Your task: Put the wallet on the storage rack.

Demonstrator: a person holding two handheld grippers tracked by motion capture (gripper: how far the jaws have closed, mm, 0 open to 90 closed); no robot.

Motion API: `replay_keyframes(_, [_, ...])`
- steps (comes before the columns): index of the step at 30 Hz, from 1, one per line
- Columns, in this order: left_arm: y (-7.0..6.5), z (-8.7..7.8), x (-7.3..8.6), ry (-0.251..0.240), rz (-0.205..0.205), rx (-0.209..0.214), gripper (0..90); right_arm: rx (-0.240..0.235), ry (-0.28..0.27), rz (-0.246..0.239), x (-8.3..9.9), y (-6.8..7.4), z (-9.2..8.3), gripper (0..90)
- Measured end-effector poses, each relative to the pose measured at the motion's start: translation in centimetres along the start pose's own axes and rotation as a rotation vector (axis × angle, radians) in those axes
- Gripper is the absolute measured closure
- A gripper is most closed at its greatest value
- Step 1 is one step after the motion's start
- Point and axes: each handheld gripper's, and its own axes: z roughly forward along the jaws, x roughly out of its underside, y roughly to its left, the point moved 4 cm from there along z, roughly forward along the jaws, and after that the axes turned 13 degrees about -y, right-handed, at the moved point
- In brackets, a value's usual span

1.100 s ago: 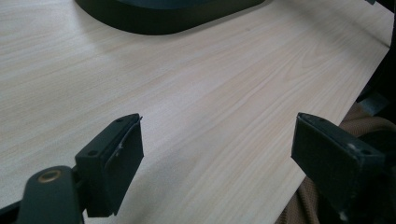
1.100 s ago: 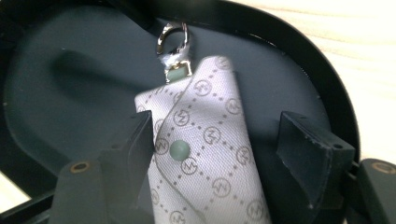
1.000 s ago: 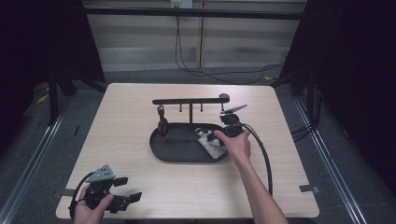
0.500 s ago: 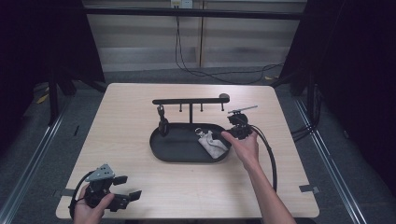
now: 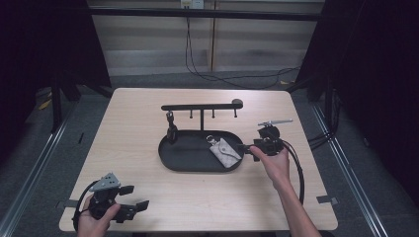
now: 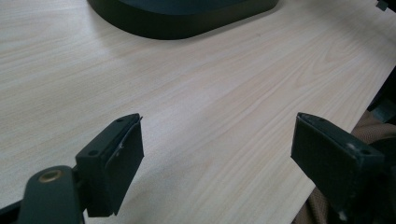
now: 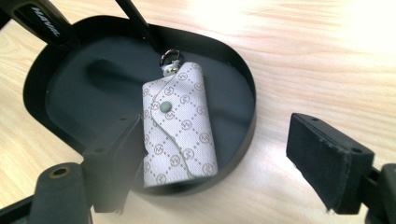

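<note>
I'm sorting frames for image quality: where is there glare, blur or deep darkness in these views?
Right gripper view: the light wooden table is blown out white at upper right, while the patterned white key pouch is sharp. Left gripper view: the black oval tray at the top is soft. High view: the surroundings fall into near black.

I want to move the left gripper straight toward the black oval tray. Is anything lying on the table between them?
No. In the left gripper view only bare pale wooden table lies between the open left gripper and the black oval tray.
</note>
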Motion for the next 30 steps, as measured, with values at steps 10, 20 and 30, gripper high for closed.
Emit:
replay_keyframes(10, [0.0, -0.1, 0.0, -0.013, -0.001, -0.007, 16.8, 0.005, -0.029, -0.025, 1.5, -0.1, -2.3, 20.1])
replay_keyframes(20, [0.0, -0.1, -0.1, -0.034, -0.016, -0.011, 16.9, 0.025, -0.06, -0.073, 3.7, 0.4, -5.6, 20.3])
replay_keyframes(30, [0.0, 0.0, -0.1, -0.028, -0.016, -0.011, 16.9, 0.06, -0.062, -0.079, 6.3, -0.5, -8.6, 20.4])
